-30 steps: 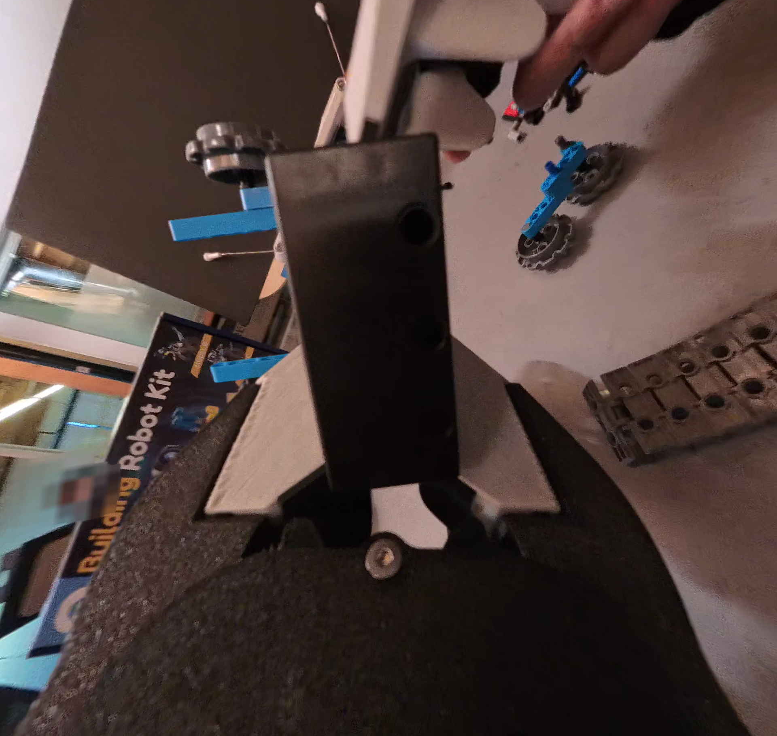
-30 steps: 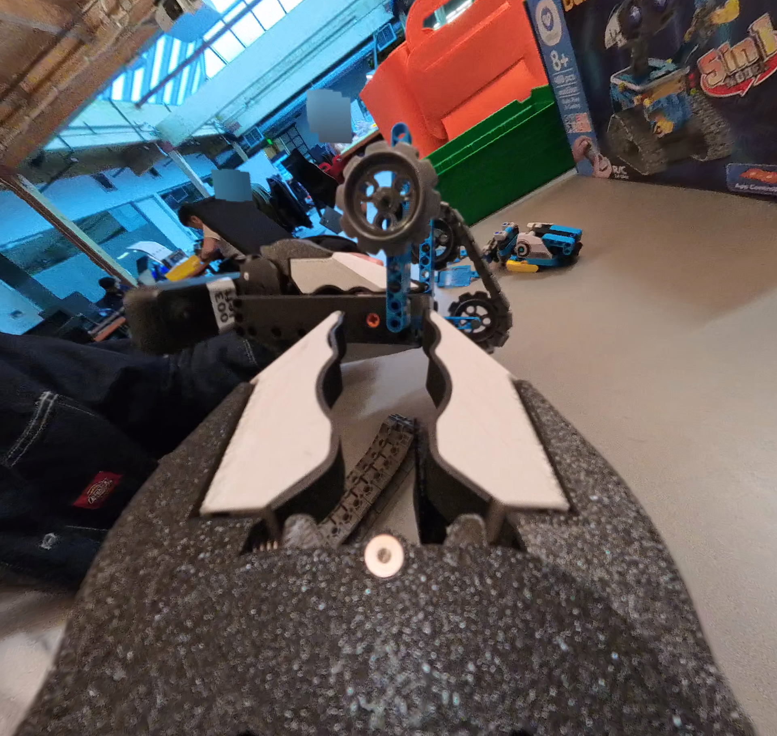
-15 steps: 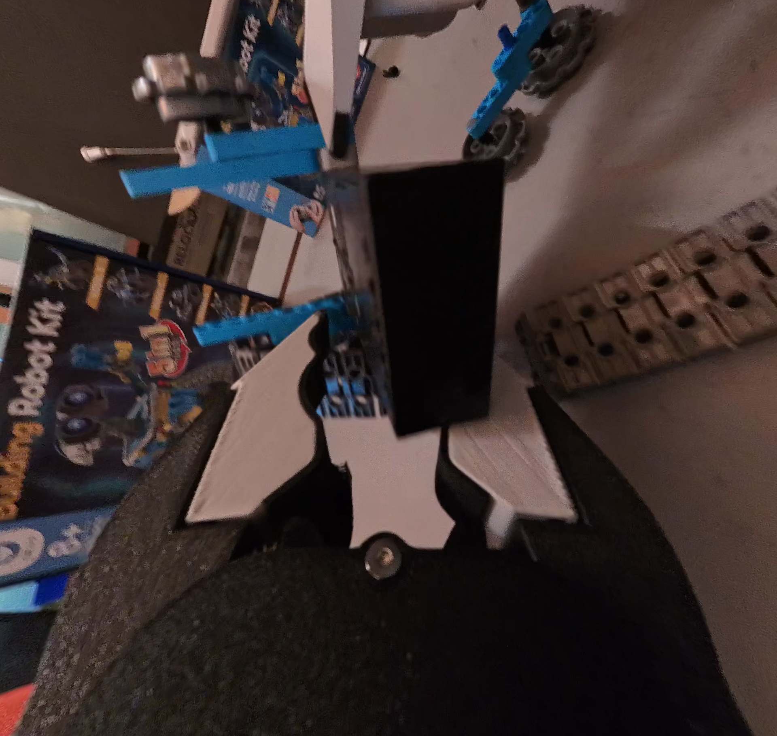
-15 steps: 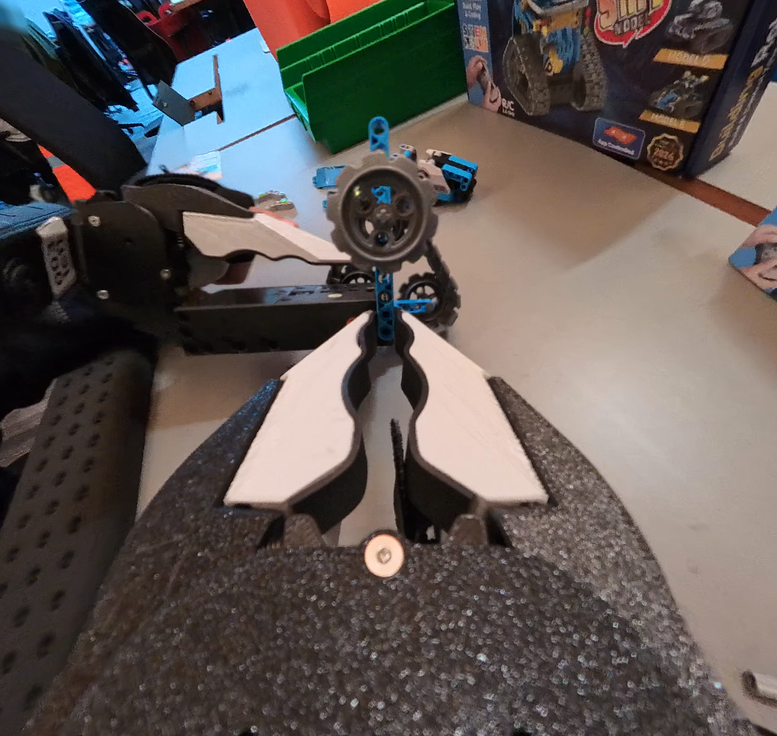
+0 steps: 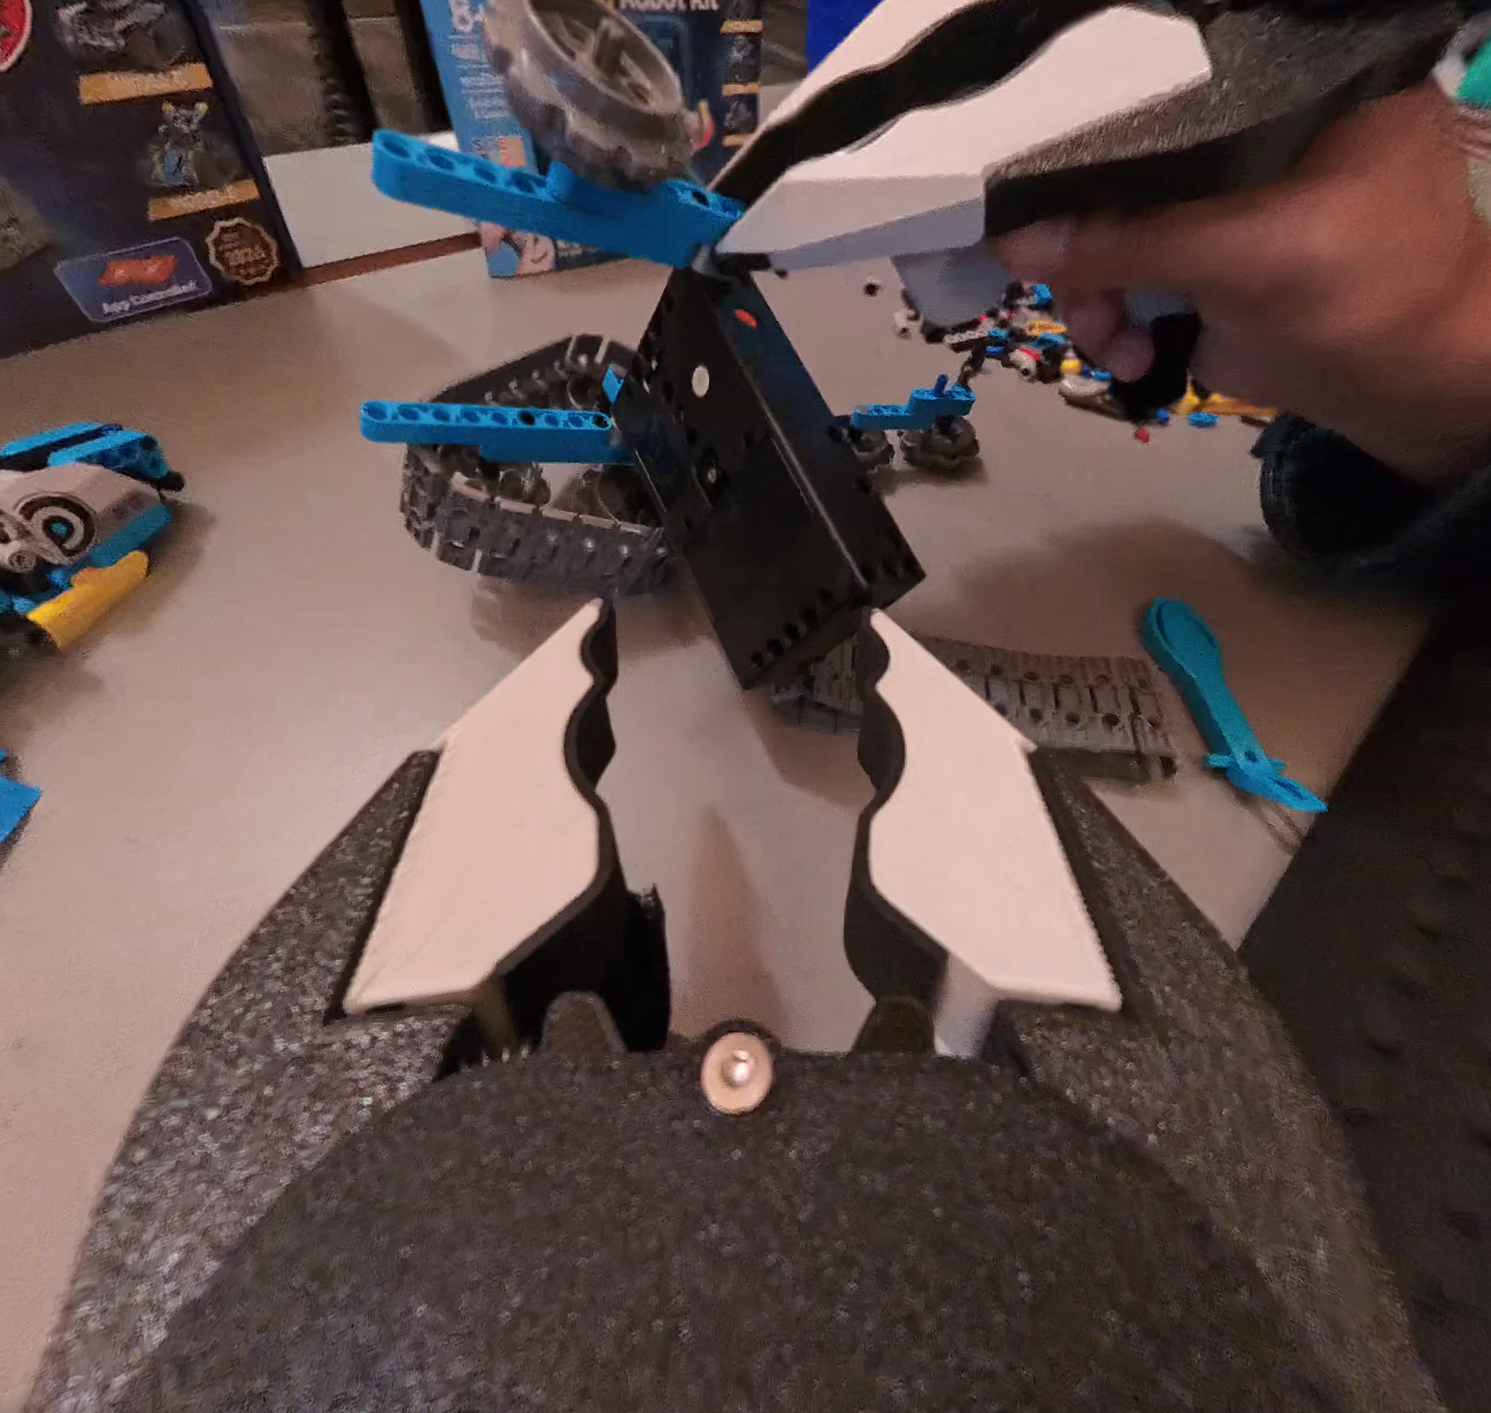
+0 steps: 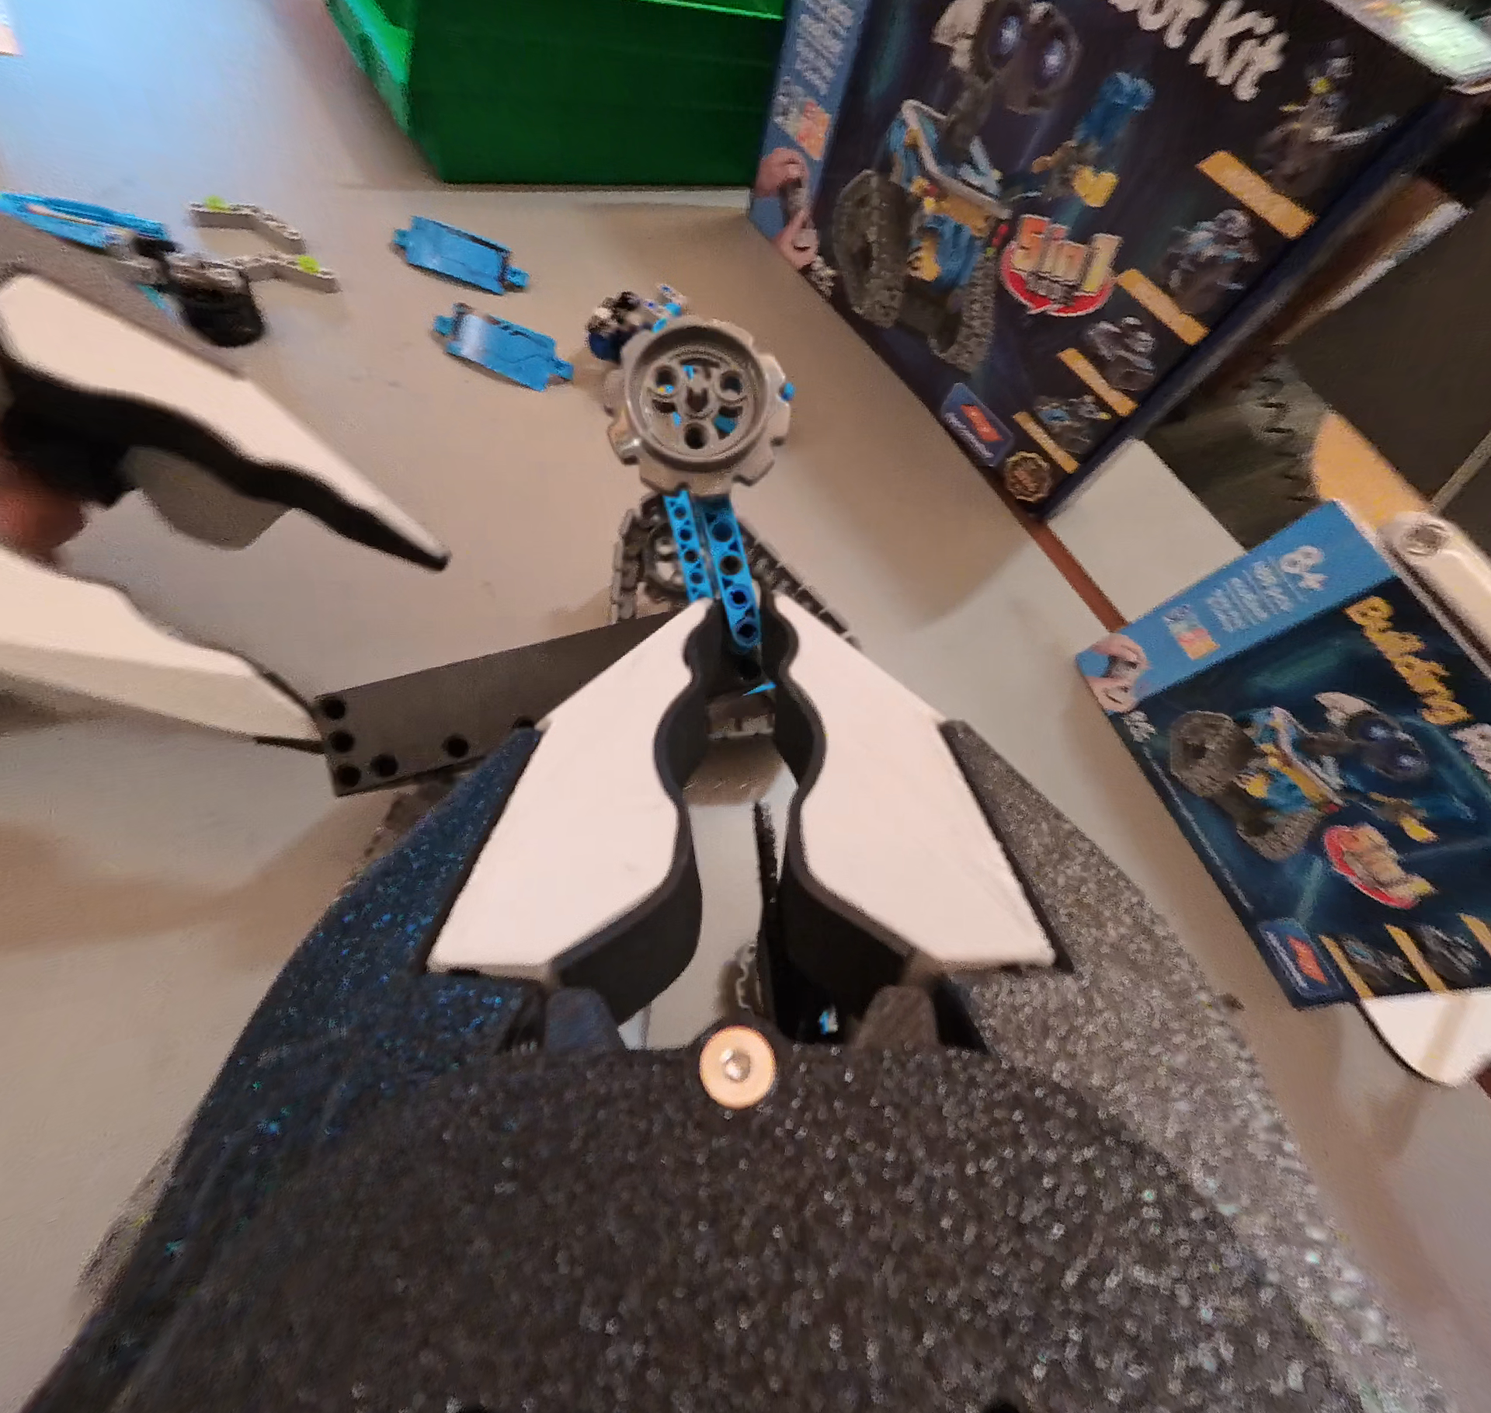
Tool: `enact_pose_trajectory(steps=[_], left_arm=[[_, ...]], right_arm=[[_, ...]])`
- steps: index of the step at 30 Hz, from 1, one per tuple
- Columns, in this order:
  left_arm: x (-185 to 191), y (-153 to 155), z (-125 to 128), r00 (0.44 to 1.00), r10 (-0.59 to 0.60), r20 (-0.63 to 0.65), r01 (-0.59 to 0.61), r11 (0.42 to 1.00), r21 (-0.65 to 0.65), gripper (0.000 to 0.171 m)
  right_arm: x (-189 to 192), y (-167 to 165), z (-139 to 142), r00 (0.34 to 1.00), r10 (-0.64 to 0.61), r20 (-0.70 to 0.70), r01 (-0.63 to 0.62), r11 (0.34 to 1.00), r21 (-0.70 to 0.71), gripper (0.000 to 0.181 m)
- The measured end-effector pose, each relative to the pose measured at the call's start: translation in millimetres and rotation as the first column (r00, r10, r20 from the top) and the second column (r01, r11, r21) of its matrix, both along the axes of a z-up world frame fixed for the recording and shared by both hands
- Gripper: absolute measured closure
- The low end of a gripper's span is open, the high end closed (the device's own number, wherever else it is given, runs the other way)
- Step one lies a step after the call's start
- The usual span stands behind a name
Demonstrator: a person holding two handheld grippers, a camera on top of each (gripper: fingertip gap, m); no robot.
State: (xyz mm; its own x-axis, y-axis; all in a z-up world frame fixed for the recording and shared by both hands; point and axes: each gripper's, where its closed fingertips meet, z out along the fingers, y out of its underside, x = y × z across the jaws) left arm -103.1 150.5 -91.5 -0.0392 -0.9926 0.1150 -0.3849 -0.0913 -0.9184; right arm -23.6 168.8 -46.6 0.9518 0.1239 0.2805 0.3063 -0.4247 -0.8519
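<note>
My right gripper (image 6: 741, 622) is shut on a blue holed beam (image 6: 726, 567) that carries a grey toothed wheel (image 6: 698, 406). The beam is joined to a long black block (image 6: 452, 712), which hangs tilted above the table. In the left wrist view the block (image 5: 758, 470) slopes down from the right gripper (image 5: 718, 232) toward my left gripper (image 5: 738, 632). The left gripper is open, with the block's lower end just past its fingertips, close to the right finger (image 5: 952, 809). A second blue beam (image 5: 484, 426) sticks out of the block's side. A hand (image 5: 1291, 285) holds the right gripper.
A grey track loop (image 5: 516, 519) and a flat track strip (image 5: 1049, 704) lie on the table under the block. A blue tool (image 5: 1210, 696), a wheel pair (image 5: 920, 430) and a small robot part (image 5: 64, 519) lie around. A green bin (image 6: 581, 59) and kit boxes (image 6: 1089, 188) stand behind. Across from one pair of fingers to the other is roughly 10 centimetres.
My left gripper was shut on the black block; it has opened and let go. Both views have swung down toward the table. The right gripper still grips the blue beam.
</note>
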Motion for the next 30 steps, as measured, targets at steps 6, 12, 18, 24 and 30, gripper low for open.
enact_pose_trajectory(steps=[6,12,18,24,30], left_arm=[[-9.2,13.0,12.6,0.993,0.106,0.05,-0.083,0.937,-0.338,0.126],[-0.6,-10.6,18.0,0.993,-0.119,-0.013,0.104,0.906,-0.411,0.081],[29.4,-35.7,-38.8,0.886,-0.264,-0.38,0.115,0.921,-0.371,0.083],[39.4,-34.1,-46.9,0.84,-0.316,-0.441,0.161,0.921,-0.354,0.104],[42.7,-21.8,-49.4,0.847,-0.268,-0.459,0.143,0.946,-0.291,0.104]], right_arm=[[6.4,-24.8,-3.7,0.989,-0.127,-0.075,0.132,0.99,0.055,0.175],[-9.2,-53.8,-17.4,0.981,-0.15,-0.127,0.158,0.986,0.055,0.175],[-24.4,-58.3,-27.2,0.994,-0.101,-0.044,0.103,0.992,0.066,0.175],[-16.8,-54.6,-26.5,0.997,-0.069,-0.039,0.073,0.991,0.113,0.173],[-13.9,-41.7,-31.6,0.997,-0.077,-0.016,0.077,0.996,0.048,0.175]])
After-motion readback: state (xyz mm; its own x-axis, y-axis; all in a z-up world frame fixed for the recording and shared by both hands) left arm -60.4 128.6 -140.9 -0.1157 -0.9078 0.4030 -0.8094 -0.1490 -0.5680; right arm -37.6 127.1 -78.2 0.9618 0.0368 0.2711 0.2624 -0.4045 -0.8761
